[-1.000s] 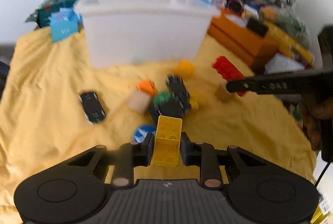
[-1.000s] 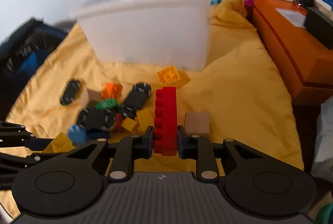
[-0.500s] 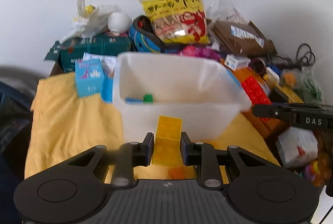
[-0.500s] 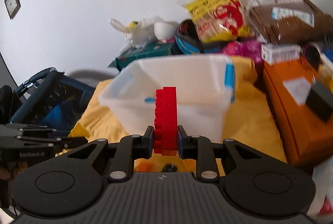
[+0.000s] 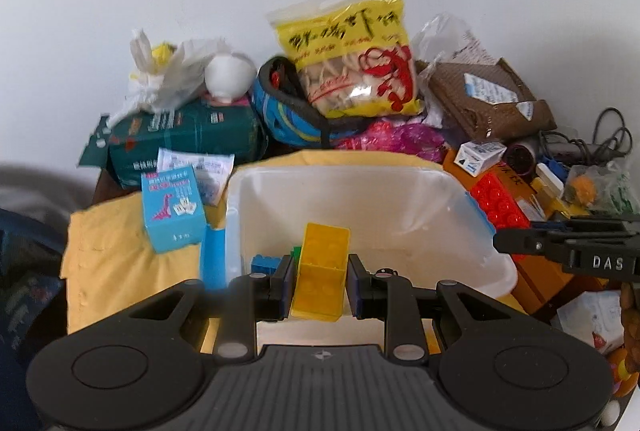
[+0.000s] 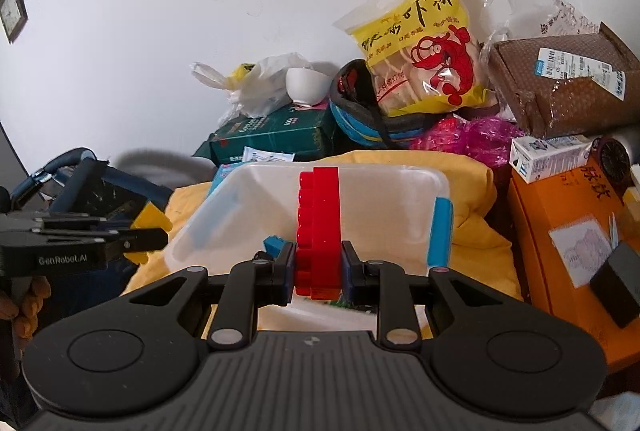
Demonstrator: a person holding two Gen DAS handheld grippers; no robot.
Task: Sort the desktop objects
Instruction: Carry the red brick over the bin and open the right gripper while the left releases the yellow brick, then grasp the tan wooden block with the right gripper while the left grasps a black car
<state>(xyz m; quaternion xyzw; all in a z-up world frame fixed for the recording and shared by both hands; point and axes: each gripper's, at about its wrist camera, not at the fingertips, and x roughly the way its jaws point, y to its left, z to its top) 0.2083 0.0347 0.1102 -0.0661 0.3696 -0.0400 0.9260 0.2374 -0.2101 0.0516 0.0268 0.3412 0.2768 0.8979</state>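
**Both blocks carried up over the tub**

Since a second ago both claws have risen from the yellow cloth, where the toys lay scattered, to the tub's mouth; half a second ago they were a little farther back.

- Left claw (image 5: pixel 319 281): closed on the yellow block (image 5: pixel 322 271), pads flat against its two side walls, studs facing up and forward. Block hangs over the near rim of the white tub (image 5: pixel 494 255).
- Right claw (image 6: pixel 318 268): closed on the long red block (image 6: pixel 318 231), gripped near its lower end, so most of its length stands upright above the pads, over the tub opening.
- Inside the tub: a blue block (image 5: pixel 265 265) and a bit of green next to it, on the near side.
- Behind: snack bag (image 5: pixel 352 55), green box (image 5: pixel 188 131); orange box (image 6: pixel 568 231) to the right.

Handling, as I judge it: hollow hard plastic, light, stiff, not fragile, smooth walls that could slip if pinched lightly. Flat sides are the right hold. The red one, held low, may pivot; a mid-length grip would be steadier. Dropping both in from here looks safe.
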